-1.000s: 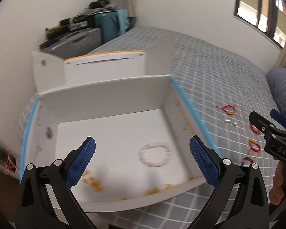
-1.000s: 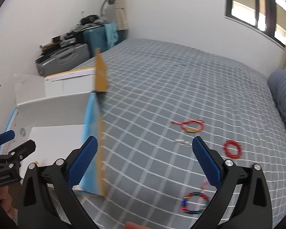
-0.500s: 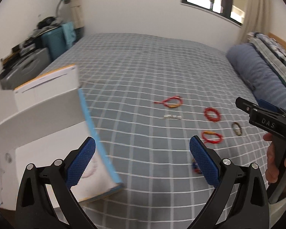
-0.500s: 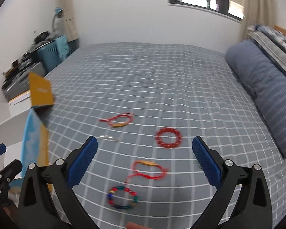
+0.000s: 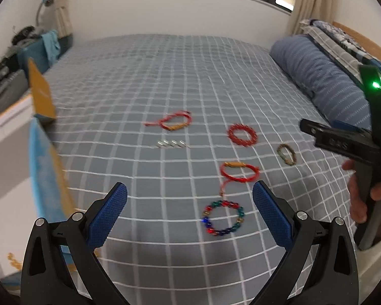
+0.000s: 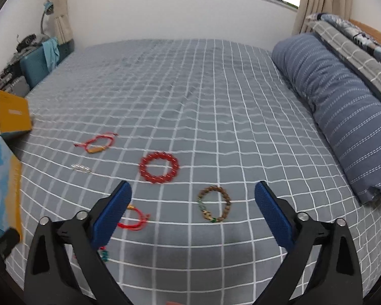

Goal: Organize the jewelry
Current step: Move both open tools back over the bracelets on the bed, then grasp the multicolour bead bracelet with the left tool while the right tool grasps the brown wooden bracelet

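Both grippers hang wide and empty above the bed, judged ready for a pick. At lower centre of the left view, the left gripper (image 5: 190,207) frames a multicoloured bracelet (image 5: 223,218), likely its next target. The right gripper (image 6: 193,209) frames a brown bracelet (image 6: 214,204). Further up lie a red cord bracelet (image 5: 238,171), a red bead bracelet (image 6: 159,167) and small silver pieces (image 5: 172,143). The open box (image 5: 17,157) waits at far left, presumably to receive them.

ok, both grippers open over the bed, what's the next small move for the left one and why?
Probably lower the left gripper onto the multicoloured glass-bead bracelet: it lies loose on the grey checked bedspread, nearest and between the open fingers, with the white cardboard box just left for dropping.
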Demonstrator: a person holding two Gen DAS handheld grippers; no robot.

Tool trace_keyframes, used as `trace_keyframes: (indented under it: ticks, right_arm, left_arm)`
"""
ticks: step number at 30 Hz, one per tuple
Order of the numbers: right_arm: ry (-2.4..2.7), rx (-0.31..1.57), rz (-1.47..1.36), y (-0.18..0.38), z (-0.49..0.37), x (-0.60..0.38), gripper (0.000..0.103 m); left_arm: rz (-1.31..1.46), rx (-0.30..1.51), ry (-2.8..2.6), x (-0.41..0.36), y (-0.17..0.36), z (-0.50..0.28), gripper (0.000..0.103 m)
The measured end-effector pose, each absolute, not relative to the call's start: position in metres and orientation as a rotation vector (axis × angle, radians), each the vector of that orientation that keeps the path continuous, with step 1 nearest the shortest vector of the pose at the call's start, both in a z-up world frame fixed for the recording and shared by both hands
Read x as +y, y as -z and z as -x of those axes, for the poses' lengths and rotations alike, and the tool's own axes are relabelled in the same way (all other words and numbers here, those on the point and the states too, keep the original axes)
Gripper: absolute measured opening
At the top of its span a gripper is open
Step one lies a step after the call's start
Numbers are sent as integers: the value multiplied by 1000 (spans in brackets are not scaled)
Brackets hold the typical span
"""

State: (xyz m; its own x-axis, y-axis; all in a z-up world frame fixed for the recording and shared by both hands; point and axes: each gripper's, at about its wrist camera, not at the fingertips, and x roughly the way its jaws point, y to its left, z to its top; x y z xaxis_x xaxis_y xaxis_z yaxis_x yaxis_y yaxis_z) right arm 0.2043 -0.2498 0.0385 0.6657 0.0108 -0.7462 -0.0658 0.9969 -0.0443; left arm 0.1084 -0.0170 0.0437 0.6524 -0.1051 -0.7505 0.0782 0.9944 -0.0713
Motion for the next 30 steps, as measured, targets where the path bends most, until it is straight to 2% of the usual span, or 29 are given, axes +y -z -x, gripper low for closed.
trace_keyframes:
  ticks: [12,19,27,30]
  right_arm:
    - [-44,1007,35,25,-253,-285,87]
    - [-17,1087,58,54,-266,-286,76]
    - [-2,1145,18,71,-275,-289,75]
    - [-12,1171,-2,75,-279,-290,66]
  left_arm:
    - [4,923,152,-50,20,-111,97]
    - [-16,950,180,-59,46,-115,97]
    - [-60,984,191,-65,63,-120,97]
    - [-33,1005,201,-62,69,-120,96]
